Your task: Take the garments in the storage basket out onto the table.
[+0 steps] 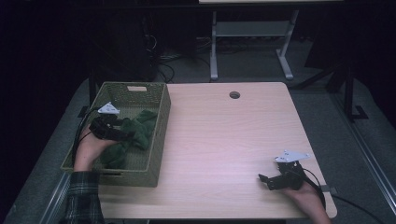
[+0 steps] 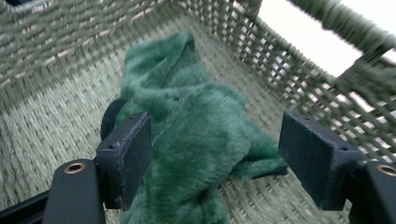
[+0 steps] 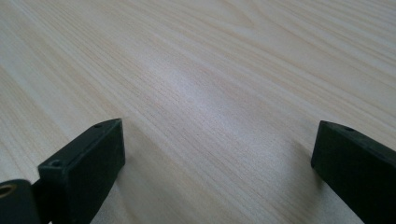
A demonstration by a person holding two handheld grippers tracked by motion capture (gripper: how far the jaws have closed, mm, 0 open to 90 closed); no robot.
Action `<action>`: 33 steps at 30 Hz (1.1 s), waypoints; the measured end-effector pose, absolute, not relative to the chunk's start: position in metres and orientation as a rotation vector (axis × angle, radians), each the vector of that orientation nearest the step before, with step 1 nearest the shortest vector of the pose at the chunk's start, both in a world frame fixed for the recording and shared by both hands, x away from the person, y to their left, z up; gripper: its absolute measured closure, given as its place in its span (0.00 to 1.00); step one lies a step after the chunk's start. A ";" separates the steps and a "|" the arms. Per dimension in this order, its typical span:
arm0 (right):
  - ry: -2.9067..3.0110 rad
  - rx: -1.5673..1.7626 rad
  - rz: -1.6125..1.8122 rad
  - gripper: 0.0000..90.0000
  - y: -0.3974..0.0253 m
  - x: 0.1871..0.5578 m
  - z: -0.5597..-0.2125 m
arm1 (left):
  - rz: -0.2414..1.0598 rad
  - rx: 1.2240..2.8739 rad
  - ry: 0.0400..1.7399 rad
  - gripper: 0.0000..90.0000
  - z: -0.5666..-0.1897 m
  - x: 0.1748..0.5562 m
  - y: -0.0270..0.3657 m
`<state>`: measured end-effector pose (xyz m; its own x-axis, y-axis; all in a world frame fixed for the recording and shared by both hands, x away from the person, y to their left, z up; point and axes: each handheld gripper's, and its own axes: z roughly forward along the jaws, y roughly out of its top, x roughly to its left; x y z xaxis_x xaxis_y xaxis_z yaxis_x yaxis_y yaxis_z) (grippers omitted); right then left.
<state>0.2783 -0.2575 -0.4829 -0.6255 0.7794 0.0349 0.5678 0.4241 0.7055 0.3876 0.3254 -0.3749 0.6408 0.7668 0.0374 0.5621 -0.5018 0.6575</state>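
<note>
A green fuzzy cloth [image 1: 132, 134] lies crumpled inside the woven green basket [image 1: 161, 122] at the table's left side. My left gripper [image 1: 127, 135] is down in the basket, open, its jaws standing wide on either side of the cloth [image 2: 196, 140] with a gap on the right jaw's side. Near the table's front right corner my right gripper [image 1: 265, 179] rests low over bare wood [image 3: 210, 93], open, nothing between its jaws.
The light wooden table [image 1: 224, 140] has a round cable hole [image 1: 234, 95] at its far edge. Basket walls [image 2: 299, 65] rise close around the left gripper. Beyond the table, dark floor with desk legs [image 1: 214, 46] and cables.
</note>
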 end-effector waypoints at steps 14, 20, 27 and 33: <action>2.385 1.164 1.009 0.03 -0.257 0.278 -0.483 | 0.380 2.336 1.090 0.36 -0.399 0.394 0.331; 2.385 1.165 1.009 0.03 -0.257 0.278 -0.483 | 0.373 2.365 1.077 0.52 -0.401 0.394 0.331; 2.385 1.165 1.009 0.03 -0.257 0.278 -0.483 | 0.340 2.364 1.070 0.84 -0.399 0.394 0.333; 2.385 1.165 1.009 0.03 -0.257 0.278 -0.483 | 0.320 2.287 1.122 0.94 -0.389 0.392 0.335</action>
<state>0.2783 -0.2575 -0.4829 -0.6256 0.7794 0.0349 0.5677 0.4241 0.7056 0.3921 0.3350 -0.3888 0.6203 0.7837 -0.0327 0.6481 -0.4886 0.5842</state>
